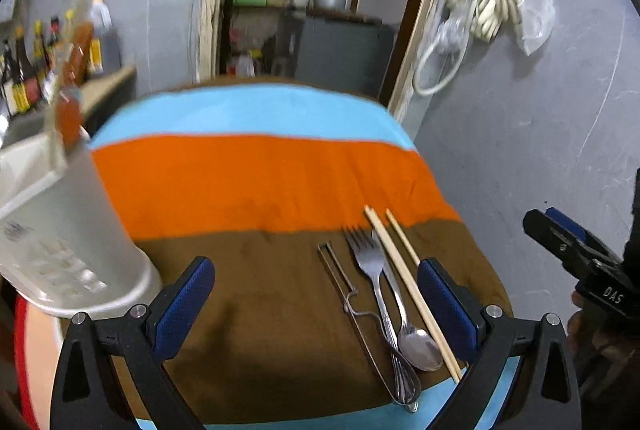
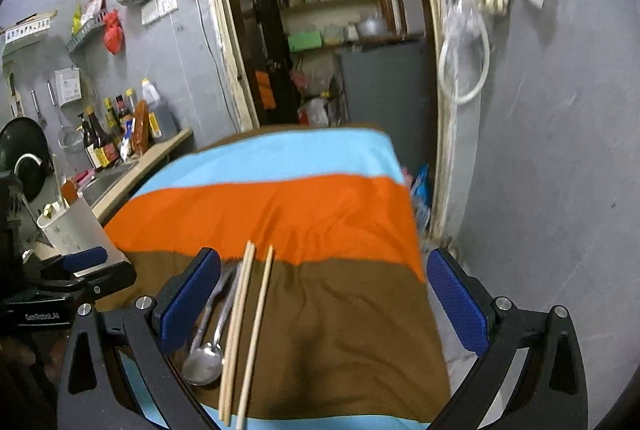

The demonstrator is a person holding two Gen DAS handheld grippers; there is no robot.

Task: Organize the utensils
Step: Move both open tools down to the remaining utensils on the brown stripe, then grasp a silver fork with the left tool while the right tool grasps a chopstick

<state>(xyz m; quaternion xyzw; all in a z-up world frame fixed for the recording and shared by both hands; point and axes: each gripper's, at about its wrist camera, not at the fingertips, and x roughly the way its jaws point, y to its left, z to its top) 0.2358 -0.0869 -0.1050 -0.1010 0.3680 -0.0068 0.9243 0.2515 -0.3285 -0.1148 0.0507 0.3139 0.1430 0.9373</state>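
A fork point(image 1: 372, 270), a spoon point(image 1: 416, 342), a wire whisk point(image 1: 360, 314) and wooden chopsticks point(image 1: 408, 286) lie together on the brown band of a striped cloth point(image 1: 260, 177). My left gripper point(image 1: 316, 310) is open and empty above the cloth, with the utensils by its right finger. A white utensil holder point(image 1: 60, 238) stands at the left. In the right wrist view my right gripper point(image 2: 324, 306) is open and empty, with the chopsticks point(image 2: 248, 326) and spoon point(image 2: 204, 362) by its left finger. The other gripper shows at the right edge of the left wrist view point(image 1: 576, 250).
A counter point(image 2: 152, 157) with sauce bottles point(image 2: 108, 137) and a sink lies to the left. A doorway point(image 2: 320, 29) with shelves is behind the table. A grey wall point(image 2: 560, 149) with hanging bags is on the right.
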